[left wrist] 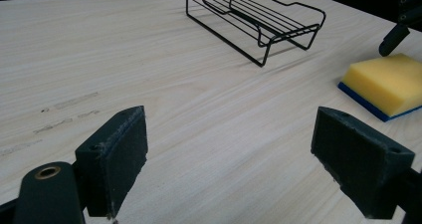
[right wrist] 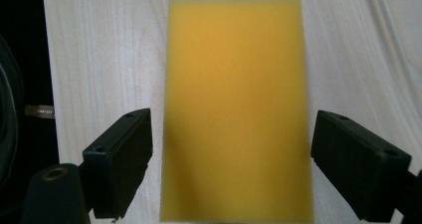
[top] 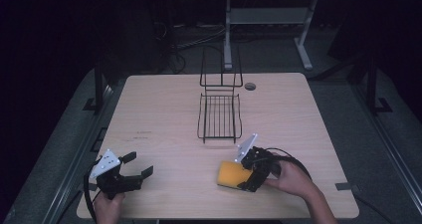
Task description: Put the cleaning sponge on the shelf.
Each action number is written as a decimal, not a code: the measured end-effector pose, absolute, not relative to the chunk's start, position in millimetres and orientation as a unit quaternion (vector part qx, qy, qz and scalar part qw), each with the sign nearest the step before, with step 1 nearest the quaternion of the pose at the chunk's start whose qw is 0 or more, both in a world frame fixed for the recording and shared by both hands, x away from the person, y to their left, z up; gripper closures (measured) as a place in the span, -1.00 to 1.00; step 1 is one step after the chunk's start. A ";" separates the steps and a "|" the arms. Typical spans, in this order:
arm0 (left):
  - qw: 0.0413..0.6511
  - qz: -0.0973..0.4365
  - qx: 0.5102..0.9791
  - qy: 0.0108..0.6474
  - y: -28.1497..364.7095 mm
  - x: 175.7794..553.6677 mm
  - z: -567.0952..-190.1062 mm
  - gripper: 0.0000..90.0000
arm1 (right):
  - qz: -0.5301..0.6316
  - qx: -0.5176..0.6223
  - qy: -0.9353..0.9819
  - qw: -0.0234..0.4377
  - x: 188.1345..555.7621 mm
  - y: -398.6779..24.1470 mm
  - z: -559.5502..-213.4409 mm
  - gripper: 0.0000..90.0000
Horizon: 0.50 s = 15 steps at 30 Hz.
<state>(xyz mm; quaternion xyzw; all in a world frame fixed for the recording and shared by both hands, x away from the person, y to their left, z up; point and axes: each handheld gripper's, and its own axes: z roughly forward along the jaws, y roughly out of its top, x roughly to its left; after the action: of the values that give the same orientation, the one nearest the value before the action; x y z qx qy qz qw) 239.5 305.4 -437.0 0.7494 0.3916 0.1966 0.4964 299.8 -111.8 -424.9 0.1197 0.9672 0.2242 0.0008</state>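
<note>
Hovering over the yellow sponge, the right gripper has its jaws spread wide, one on each side, neither touching it. Sponge lies flat on the wooden table, near the front edge, before the black wire rack. Left gripper gapes wide, holding nothing, front-left.

Obstacles: wire rack, upright at centre toward the far edge of the table; yellow sponge flat near the near edge, right of centre. Bare wood along left, right and near-left margins.
</note>
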 end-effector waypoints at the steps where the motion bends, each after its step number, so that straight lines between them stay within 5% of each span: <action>1: 0.496 0.197 0.749 0.392 305.4 239.5 -437.0 -0.69 | 0.224 0.120 0.967 0.001 299.8 -111.8 -424.9 -0.64; 15: 0.498 0.195 0.747 0.394 306.0 239.4 -437.4 -0.69 | 0.211 0.117 0.970 0.000 301.3 -104.0 -430.8 -0.64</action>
<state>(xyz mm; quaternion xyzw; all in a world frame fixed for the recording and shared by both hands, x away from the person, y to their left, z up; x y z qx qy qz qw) 239.4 306.0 -437.4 0.7471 0.3940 0.1954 0.4984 301.3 -104.0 -430.8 0.1170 0.9705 0.2110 0.0002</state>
